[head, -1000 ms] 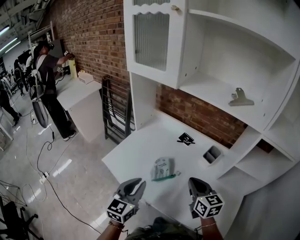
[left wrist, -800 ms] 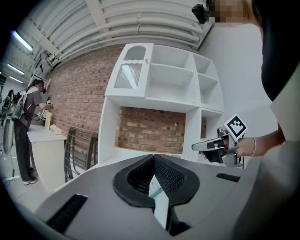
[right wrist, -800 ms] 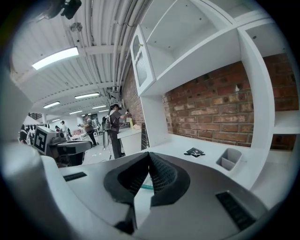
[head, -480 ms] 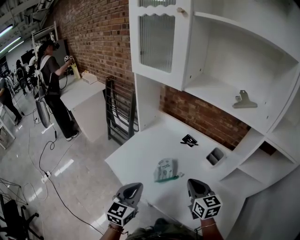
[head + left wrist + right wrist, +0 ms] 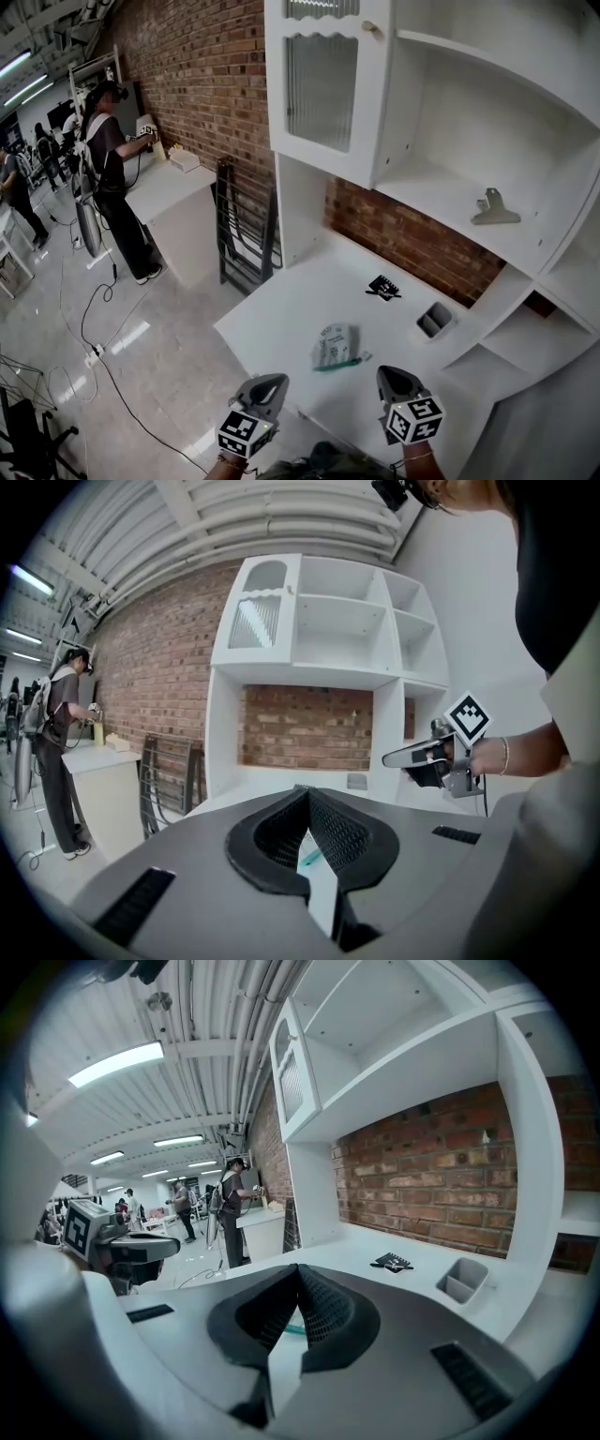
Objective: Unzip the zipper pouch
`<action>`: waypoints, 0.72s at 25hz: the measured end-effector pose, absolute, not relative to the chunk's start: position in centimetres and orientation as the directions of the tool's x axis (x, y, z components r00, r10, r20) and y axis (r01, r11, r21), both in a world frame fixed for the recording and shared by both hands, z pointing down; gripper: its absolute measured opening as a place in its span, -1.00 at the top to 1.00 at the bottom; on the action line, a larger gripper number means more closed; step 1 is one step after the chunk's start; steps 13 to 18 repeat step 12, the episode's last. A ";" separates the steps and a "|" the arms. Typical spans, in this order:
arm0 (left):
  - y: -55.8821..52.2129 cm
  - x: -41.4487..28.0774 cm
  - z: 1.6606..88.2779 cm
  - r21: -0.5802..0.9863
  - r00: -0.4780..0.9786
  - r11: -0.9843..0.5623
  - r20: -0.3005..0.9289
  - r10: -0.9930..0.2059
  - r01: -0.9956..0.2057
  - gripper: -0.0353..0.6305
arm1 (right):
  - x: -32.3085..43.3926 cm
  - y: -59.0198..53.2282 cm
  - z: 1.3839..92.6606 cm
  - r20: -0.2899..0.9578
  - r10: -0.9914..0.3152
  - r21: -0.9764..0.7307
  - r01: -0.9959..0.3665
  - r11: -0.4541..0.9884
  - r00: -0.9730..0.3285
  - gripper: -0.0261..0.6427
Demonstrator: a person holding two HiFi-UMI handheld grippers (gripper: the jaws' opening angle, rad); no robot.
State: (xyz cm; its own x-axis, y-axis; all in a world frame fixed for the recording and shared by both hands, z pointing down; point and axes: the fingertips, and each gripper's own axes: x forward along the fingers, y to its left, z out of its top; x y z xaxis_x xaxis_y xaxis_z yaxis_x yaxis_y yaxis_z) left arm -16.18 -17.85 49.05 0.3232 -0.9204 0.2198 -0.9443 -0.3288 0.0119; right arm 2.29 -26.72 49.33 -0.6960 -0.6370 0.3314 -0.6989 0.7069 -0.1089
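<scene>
White worktop [image 5: 281, 314] runs out from a red brick wall [image 5: 202, 75], under a white shelf unit [image 5: 441, 122] with one ribbed-glass door [image 5: 322, 91].

One pale, translucent plastic zipper pouch [image 5: 335, 345] with a teal zip along its near edge lies flat on the worktop. It sits just ahead of the two tongs and between them, touching neither. The left tongs [image 5: 273, 381] hang at the near edge of the worktop to the pouch's left, and the right tongs [image 5: 388, 374] to its right, at about the same height. Both are fully closed, tips together, and neither has hold of anything. Each gripper view shows only a sliver of the teal zip through the slot below the meeting tips.

Beyond the pouch, farther from the tongs:
- one small black toothed clip [image 5: 382, 287], flat on the worktop, ahead of the right tongs;
- one small grey plastic tray [image 5: 434, 322] with two compartments, to the right of the clip and near the upright of the shelf unit;
- one silver metal binder clip [image 5: 494, 208], up on a shelf ahead of and above the right tongs.

Well off to the left of the left tongs, one black metal rack [image 5: 242, 230] leans by the wall. One person in dark clothes [image 5: 112, 178] stands at another white table [image 5: 169, 183]. At least two more people are farther back, too small to make out.
</scene>
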 end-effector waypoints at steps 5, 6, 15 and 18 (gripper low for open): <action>-17.8 -16.3 49.4 0.012 0.319 -0.325 0.230 -0.919 -0.946 0.88 | 2.3 -26.8 49.3 0.336 -0.636 -0.102 -0.698 0.709 -0.695 0.92; -17.8 -16.2 49.4 0.011 0.321 -0.327 0.232 -0.918 -0.945 0.88 | 2.4 -26.8 49.4 0.340 -0.636 -0.099 -0.699 0.708 -0.693 0.92; -18.1 -15.9 49.8 0.017 0.327 -0.333 0.235 -0.915 -0.943 0.88 | 2.8 -27.2 49.8 0.345 -0.640 -0.102 -0.706 0.701 -0.686 0.92; -18.1 -15.9 49.8 0.017 0.327 -0.333 0.235 -0.915 -0.943 0.88 | 2.8 -27.2 49.8 0.345 -0.640 -0.102 -0.706 0.701 -0.686 0.92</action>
